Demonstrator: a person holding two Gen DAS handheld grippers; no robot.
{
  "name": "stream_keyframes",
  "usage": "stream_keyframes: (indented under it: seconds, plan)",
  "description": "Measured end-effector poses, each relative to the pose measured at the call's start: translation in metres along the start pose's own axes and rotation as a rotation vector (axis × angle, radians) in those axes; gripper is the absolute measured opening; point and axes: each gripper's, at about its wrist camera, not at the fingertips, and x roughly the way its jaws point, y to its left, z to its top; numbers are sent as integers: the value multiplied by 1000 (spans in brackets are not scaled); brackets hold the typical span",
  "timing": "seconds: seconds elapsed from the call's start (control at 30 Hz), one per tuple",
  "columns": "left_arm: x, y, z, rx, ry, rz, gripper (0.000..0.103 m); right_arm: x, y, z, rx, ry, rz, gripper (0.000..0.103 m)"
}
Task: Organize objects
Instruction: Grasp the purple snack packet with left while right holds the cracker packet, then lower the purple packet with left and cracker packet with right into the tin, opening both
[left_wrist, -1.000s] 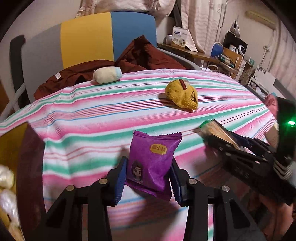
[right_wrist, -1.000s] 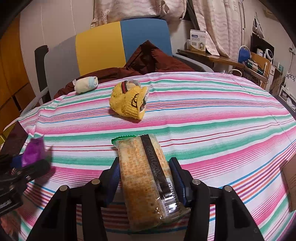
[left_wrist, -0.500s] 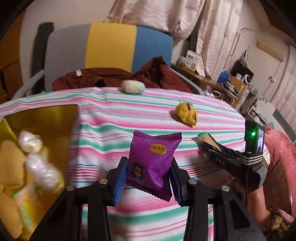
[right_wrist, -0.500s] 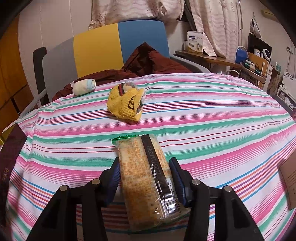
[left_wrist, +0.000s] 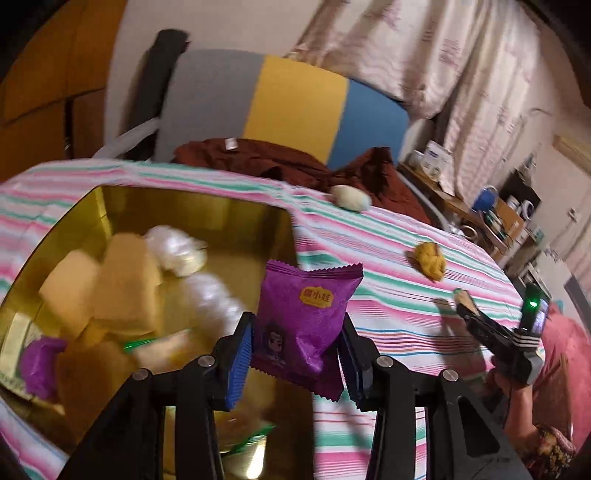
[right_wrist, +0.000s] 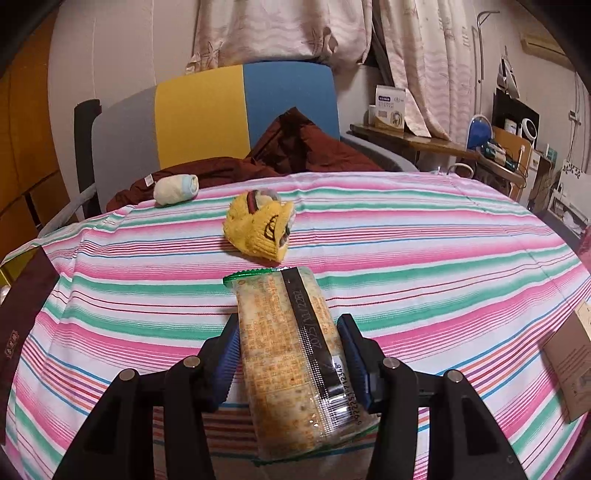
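My left gripper (left_wrist: 295, 362) is shut on a purple snack packet (left_wrist: 304, 321) and holds it above the right edge of a gold box (left_wrist: 110, 203) that has several wrapped snacks inside. My right gripper (right_wrist: 290, 354) is shut on a clear-wrapped cracker pack (right_wrist: 291, 354) and holds it above the striped tablecloth (right_wrist: 406, 258). The right gripper also shows at the right of the left wrist view (left_wrist: 465, 306). A yellow knitted sock (right_wrist: 258, 229) and a rolled pale sock (right_wrist: 175, 188) lie farther back on the table.
A grey, yellow and blue chair (right_wrist: 221, 114) with dark red clothing (right_wrist: 295, 151) stands behind the table. A cardboard box (right_wrist: 572, 365) lies at the table's right edge. A dark box lid (right_wrist: 22, 314) is at the left edge. Cluttered shelves stand at the far right.
My left gripper has swung left with the purple packet, from over the tablecloth to over the gold box. My right gripper has stayed nearly still with the cracker pack.
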Motion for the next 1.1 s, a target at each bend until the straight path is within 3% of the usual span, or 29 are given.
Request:
stream_keyframes:
  seconds: [0.27,0.37,0.5,0.7,0.77,0.9,0.97,1.1]
  plan:
    - [20,30,-7,-58,138,-24,44,0,7,0,-36,-2,-16,52]
    - [17,28,-8,-56,128,-35,46,-1,9,-1,-47,-3,-23,52]
    - [14,28,-11,-56,130,-24,57,-1,11,-1,-56,-4,-29,52]
    - [0,28,-20,-44,100,-29,58,-8,22,-2,-95,-10,-18,52]
    - [-8,27,-22,-23,79,-20,58,-13,31,-4,-117,4,12,52]
    - [-25,24,-27,30,21,11,78,-27,51,-7,-92,25,126,52]
    - [-31,23,-29,48,-4,2,83,-33,65,-5,-49,42,214,52]
    - [-40,24,-30,64,-39,10,84,-48,105,1,-31,55,358,52]
